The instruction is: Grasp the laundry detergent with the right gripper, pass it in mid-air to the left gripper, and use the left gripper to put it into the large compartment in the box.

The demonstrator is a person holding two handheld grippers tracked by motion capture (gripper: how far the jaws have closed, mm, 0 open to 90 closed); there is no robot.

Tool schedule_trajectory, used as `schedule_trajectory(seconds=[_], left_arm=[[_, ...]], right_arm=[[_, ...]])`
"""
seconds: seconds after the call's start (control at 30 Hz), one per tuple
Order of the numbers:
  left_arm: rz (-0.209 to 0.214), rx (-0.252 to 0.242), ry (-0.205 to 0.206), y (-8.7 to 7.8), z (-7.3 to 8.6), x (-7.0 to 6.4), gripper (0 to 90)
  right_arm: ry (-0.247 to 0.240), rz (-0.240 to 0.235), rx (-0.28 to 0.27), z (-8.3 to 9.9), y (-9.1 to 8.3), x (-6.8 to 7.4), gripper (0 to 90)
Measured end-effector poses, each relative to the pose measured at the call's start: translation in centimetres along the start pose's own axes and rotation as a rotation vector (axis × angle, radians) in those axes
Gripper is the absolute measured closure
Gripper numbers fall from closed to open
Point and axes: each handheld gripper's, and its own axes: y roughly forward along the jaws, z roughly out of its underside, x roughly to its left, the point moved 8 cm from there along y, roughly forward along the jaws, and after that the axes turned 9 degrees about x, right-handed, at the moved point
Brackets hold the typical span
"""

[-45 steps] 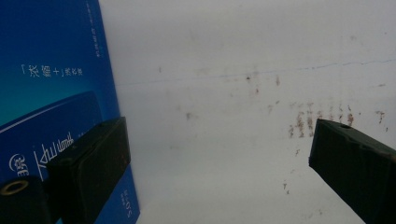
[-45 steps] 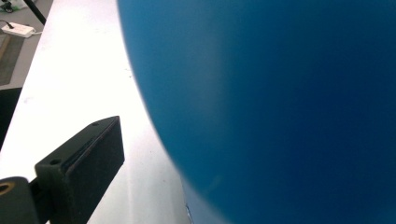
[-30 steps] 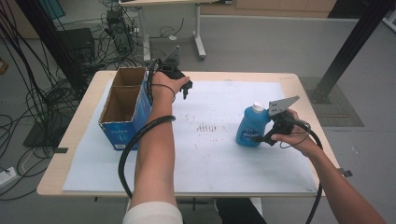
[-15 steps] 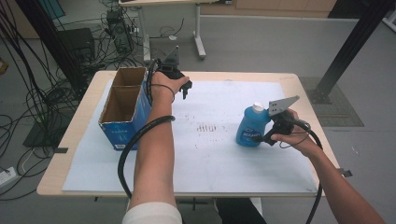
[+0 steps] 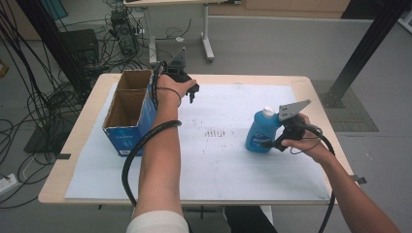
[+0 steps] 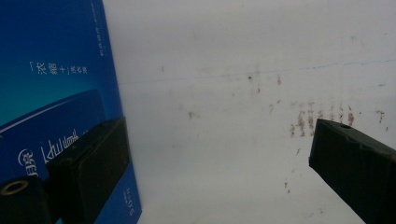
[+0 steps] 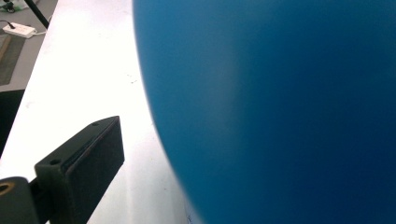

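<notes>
Gripping nothing, my left gripper [image 5: 190,92] hovers with its jaws spread wide just beside the blue cardboard box [image 5: 128,114], at the box's far right corner. My right gripper [image 5: 278,141] is pressed up against one blue bottle [image 5: 261,131], which stands upright on the white mat [image 5: 233,160] toward the right side of the table [image 5: 73,145]; whether its jaws are actually clamped on the bottle I cannot tell.

Counting: two grippers, one in each of my hands; one box, open at the top and split into two compartments; one bottle with a white cap [image 5: 267,111]; one mat; one table.

From the high view I get the whole layout: box at the left, bottle well apart from it at the right, a patch of dark smudges [image 5: 217,132] between them on the mat, and cables and table legs on the floor beyond.

From the left gripper view I see what that one cannot give: the box's printed blue side [image 6: 51,93] close up, with white lettering, right next to one jaw, and open mat between the two jaws, with the smudges [image 6: 322,116] near the other jaw.

Along my right gripper's view, the bottle's blue wall [image 7: 280,107] looms blurred, with one jaw standing clear at its left over the mat; the other jaw is hidden.
</notes>
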Motion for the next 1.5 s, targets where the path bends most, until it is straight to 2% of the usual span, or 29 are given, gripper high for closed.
schedule_trajectory(seconds=[0.83,1.5], left_arm=[[0.003,-0.002,0.007,-0.06,-0.08,-0.23,5.8],[0.001,-0.002,0.006,-0.04,-0.15,-0.14,5.8]], right_arm=[[0.002,0.006,-0.008,-0.05,-0.39,-0.07,2.5],[-0.007,0.005,0.008,0.15,-0.24,0.01,2.6]])
